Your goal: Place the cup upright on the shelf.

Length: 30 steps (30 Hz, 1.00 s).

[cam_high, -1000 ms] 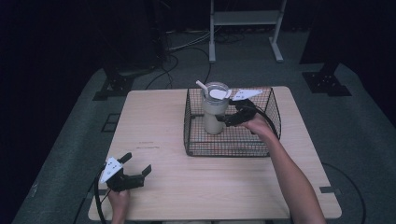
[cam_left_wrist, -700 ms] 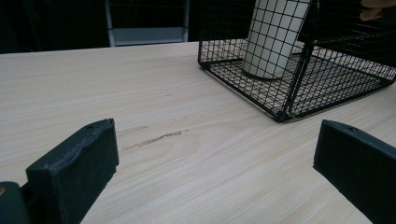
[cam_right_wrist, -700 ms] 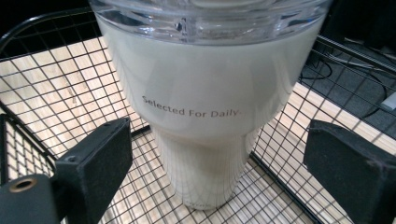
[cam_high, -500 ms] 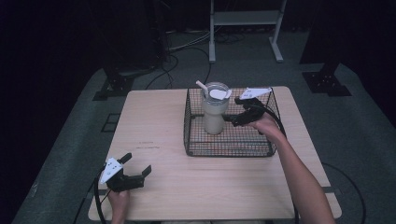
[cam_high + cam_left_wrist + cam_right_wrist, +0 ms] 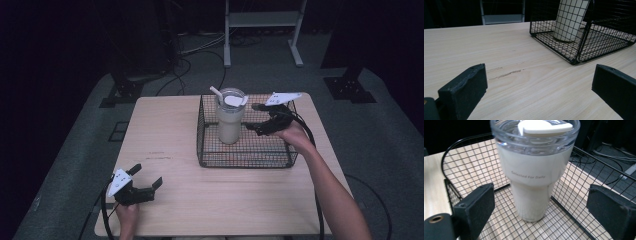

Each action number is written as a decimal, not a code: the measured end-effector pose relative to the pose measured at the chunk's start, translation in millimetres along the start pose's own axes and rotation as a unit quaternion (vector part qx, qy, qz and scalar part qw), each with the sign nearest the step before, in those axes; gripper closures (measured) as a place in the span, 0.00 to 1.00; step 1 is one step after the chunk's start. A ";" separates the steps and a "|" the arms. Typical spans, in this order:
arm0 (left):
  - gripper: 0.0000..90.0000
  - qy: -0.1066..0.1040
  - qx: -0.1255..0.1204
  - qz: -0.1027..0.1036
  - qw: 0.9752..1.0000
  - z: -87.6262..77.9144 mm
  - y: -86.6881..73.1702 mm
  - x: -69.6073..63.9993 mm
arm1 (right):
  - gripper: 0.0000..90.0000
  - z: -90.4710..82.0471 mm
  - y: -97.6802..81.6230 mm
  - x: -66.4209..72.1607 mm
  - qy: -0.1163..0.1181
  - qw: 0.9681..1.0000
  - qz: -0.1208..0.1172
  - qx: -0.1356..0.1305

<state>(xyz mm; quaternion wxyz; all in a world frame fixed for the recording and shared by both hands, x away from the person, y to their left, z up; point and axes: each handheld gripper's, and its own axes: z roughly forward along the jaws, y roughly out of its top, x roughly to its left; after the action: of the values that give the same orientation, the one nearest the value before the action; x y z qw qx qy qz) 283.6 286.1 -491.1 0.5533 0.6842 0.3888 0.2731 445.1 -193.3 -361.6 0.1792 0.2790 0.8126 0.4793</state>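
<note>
Tumbler stands upright in the wire basket, centre frame. Right gripper faces it, jaws wide, empty; left gripper spread, idle lower left. Next, I'd judge: close in, clamp.

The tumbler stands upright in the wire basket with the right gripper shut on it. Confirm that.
Not quite: the right gripper is open, its jaws apart and clear of the tumbler, as the right gripper view shows. The tumbler does stand upright in the wire basket.
</note>
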 end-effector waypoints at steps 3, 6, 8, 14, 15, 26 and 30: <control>0.00 0.000 0.000 0.000 1.000 0.0 0.0 0.0 | 0.08 -3.1 0.4 1.8 -0.002 1.000 -0.005 0.003; 0.00 0.001 0.000 0.001 1.000 0.2 0.0 -0.2 | 0.08 -9.5 1.1 3.3 0.000 1.000 -0.005 0.001; 0.00 0.001 0.000 0.002 1.000 0.4 -0.1 -0.4 | 0.08 -12.7 1.3 4.6 0.000 1.000 -0.005 -0.001; 0.00 0.001 0.001 0.004 1.000 0.4 0.0 -0.5 | 0.08 -20.9 -2.6 7.7 0.003 1.000 -0.005 -0.005; 0.00 0.001 0.001 0.004 1.000 0.4 0.0 -0.5 | 0.08 -20.9 -2.6 7.7 0.003 1.000 -0.005 -0.005; 0.00 0.001 0.002 0.006 1.000 0.4 0.1 -0.8 | 0.08 -37.5 -11.7 19.1 0.005 1.000 -0.008 -0.012; 0.00 0.001 0.002 0.006 1.000 0.5 0.1 -0.9 | 0.08 -44.1 -18.8 21.0 0.007 1.000 -0.004 -0.014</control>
<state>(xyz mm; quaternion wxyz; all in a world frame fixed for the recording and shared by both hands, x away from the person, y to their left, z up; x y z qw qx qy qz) 283.5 285.1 -491.1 0.5496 0.6877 0.3856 0.2762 398.8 -217.3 -357.6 0.1793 0.2700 0.8083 0.4916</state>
